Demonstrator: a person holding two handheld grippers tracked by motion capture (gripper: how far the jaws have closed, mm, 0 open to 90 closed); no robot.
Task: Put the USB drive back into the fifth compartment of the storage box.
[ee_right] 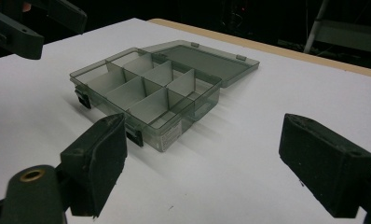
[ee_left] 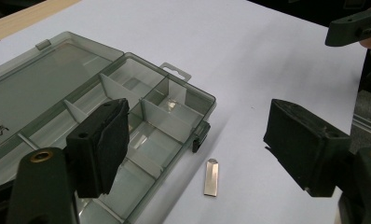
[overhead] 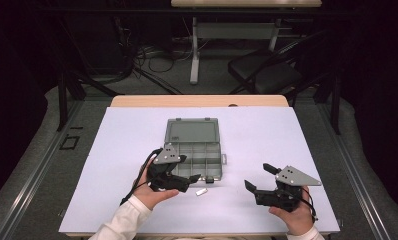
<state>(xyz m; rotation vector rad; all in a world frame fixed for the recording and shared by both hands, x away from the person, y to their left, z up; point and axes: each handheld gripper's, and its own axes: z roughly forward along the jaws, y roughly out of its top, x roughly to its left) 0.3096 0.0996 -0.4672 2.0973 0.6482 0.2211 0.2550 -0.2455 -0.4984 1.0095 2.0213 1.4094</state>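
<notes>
A smoky-grey transparent compartment box (overhead: 193, 150) lies open near the middle of the white-covered table (overhead: 267, 130), its lid (overhead: 191, 130) folded flat on the far side and its divided tray toward the person. The compartments look empty in both gripper views, with white dividers standing upright between them. Two dark latches sit on the tray's near edge.

A small flat metal piece (ee_left: 211, 178) lies on the table just beside the box's near edge, close to one latch and not touching it; in the high view it shows as a pale sliver (overhead: 201, 192) between the two grippers.

The left gripper (overhead: 184, 172) is held low over the box's near-left corner, its jaws wide apart and holding nothing; one jaw hangs above the tray, the other over bare table. The right gripper (overhead: 259, 177) sits well to the right of the box, over the table, jaws likewise spread and empty, pointing toward the box.
</notes>
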